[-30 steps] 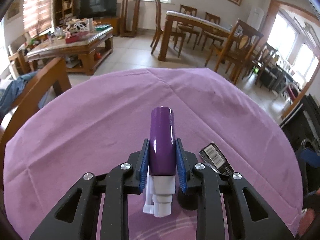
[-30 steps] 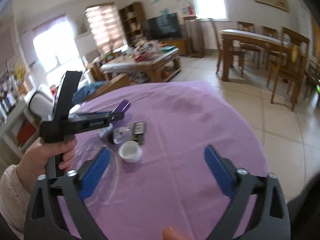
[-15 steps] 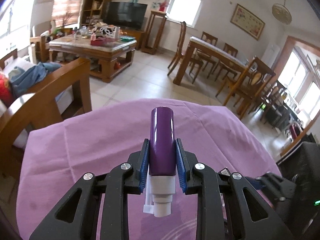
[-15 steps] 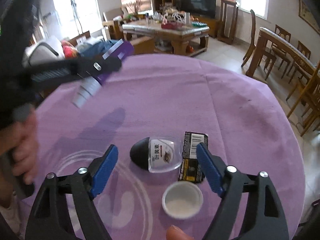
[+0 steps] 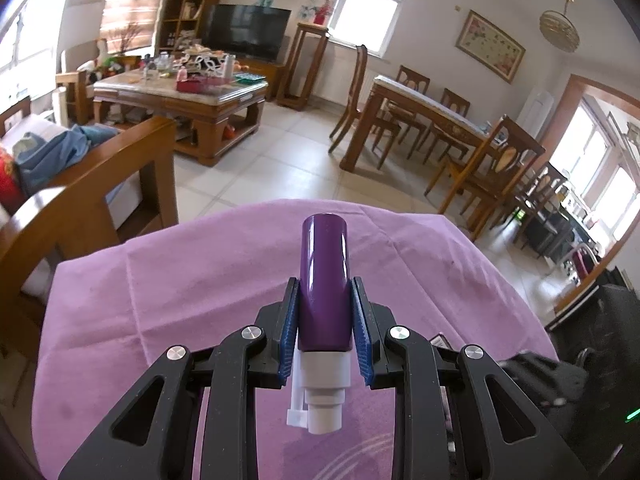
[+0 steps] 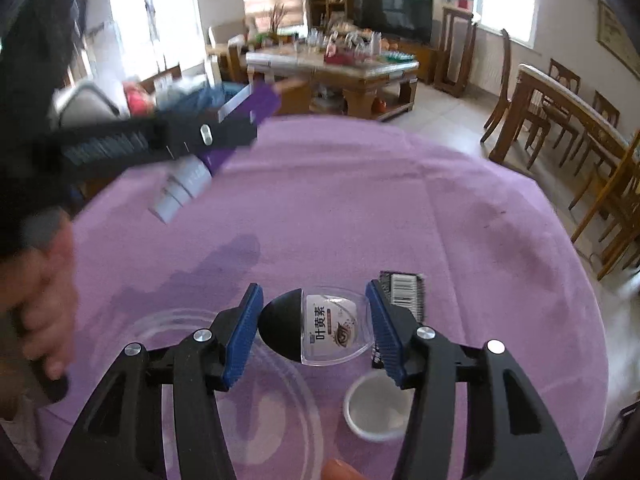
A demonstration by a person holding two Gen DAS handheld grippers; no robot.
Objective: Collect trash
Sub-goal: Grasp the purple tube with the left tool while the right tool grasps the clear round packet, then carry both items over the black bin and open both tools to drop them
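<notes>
Over the purple tabletop [image 6: 360, 208] your right tongs [image 6: 316, 328] are closing around the clear eye-drop case with the black cap [image 6: 316, 330], which is lying between the blue pads, apparently not yet pressed, beside a barcoded wrapper [image 6: 406, 288] and a small white cup [image 6: 376, 410]. You are partway through collecting, so next you are needing a firm squeeze before lifting. Your left tongs [image 5: 322, 334] are pinching the purple spray bottle [image 5: 324, 284], angled downward above the cloth, while your right is tilting down too.

A matt purple cloth [image 6: 360, 208] is covering the bench; the purple bottle [image 5: 324, 284] is showing glossy plastic, the clear-cased container [image 6: 320, 330] shining smoothly.
</notes>
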